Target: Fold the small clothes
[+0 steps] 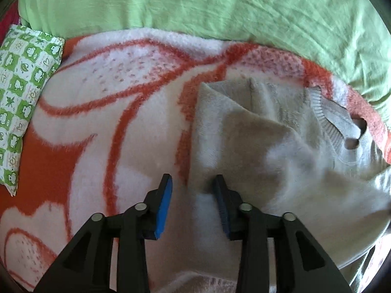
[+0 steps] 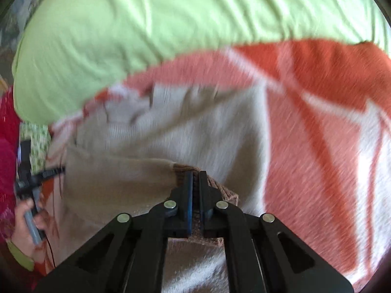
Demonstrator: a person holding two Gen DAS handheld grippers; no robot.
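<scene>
A small pale grey-beige sweater (image 1: pixel 268 146) lies on an orange and white fleece blanket (image 1: pixel 110 112), its ribbed collar (image 1: pixel 334 122) at the far right. My left gripper (image 1: pixel 193 183) is open and empty, hovering over the sweater's left edge. In the blurred right wrist view the sweater (image 2: pixel 195 127) fills the middle. My right gripper (image 2: pixel 194 178) is shut on the sweater's brown ribbed cuff (image 2: pixel 215 188), with the sleeve (image 2: pixel 117 178) trailing to the left. The left gripper's handle and the hand on it show in the right wrist view (image 2: pixel 29 188).
A light green sheet (image 1: pixel 195 2) covers the bed beyond the blanket. A green and white patterned pillow (image 1: pixel 22 92) lies at the far left. Red fabric (image 2: pixel 7 151) is at the left edge of the right wrist view.
</scene>
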